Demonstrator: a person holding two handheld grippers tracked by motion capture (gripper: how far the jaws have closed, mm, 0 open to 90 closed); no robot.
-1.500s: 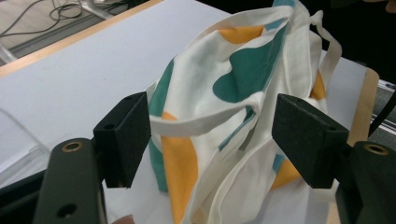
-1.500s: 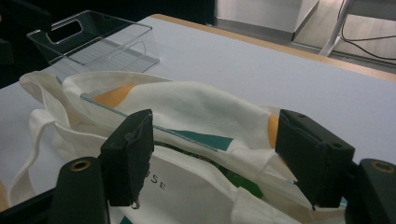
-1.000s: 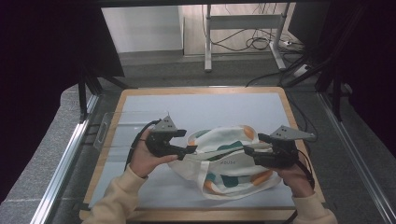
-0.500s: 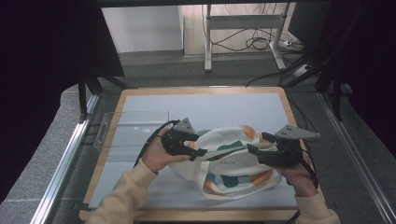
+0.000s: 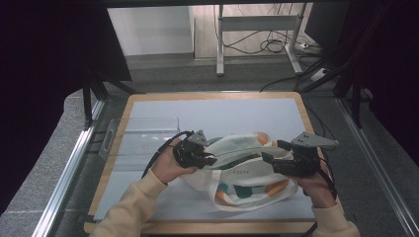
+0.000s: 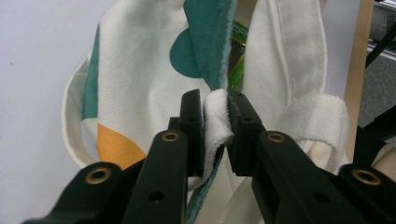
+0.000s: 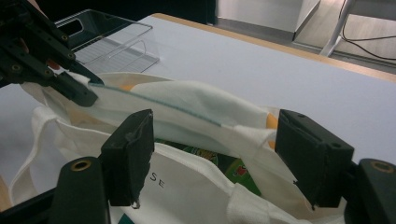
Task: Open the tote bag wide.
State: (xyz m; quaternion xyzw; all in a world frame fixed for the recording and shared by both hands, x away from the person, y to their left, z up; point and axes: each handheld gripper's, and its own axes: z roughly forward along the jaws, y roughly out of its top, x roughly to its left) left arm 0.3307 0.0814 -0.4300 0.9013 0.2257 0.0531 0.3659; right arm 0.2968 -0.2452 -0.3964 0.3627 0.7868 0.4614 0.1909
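A white tote bag (image 5: 242,173) with teal and orange shapes lies on the pale table top (image 5: 237,111). My left gripper (image 5: 213,160) is at the bag's left rim. Its jaws have just been closing, and in the left gripper view (image 6: 215,116) the pads pinch a fold of the bag's white rim (image 6: 217,109). My right gripper (image 5: 269,159) is at the bag's right side, and its jaws (image 7: 215,140) stand wide apart around the mouth of the bag (image 7: 196,100) without pressing it. Something green (image 7: 205,154) lies inside the bag.
A clear plastic tray (image 5: 141,136) sits on the table left of the bag. The table has a wooden border (image 5: 306,118). Behind the table stand a metal frame (image 5: 220,44) and loose cables (image 5: 272,44) on the floor.
My left gripper moved right, from beside the bag onto its left rim, and closed on the fabric. The right gripper stayed where it was.
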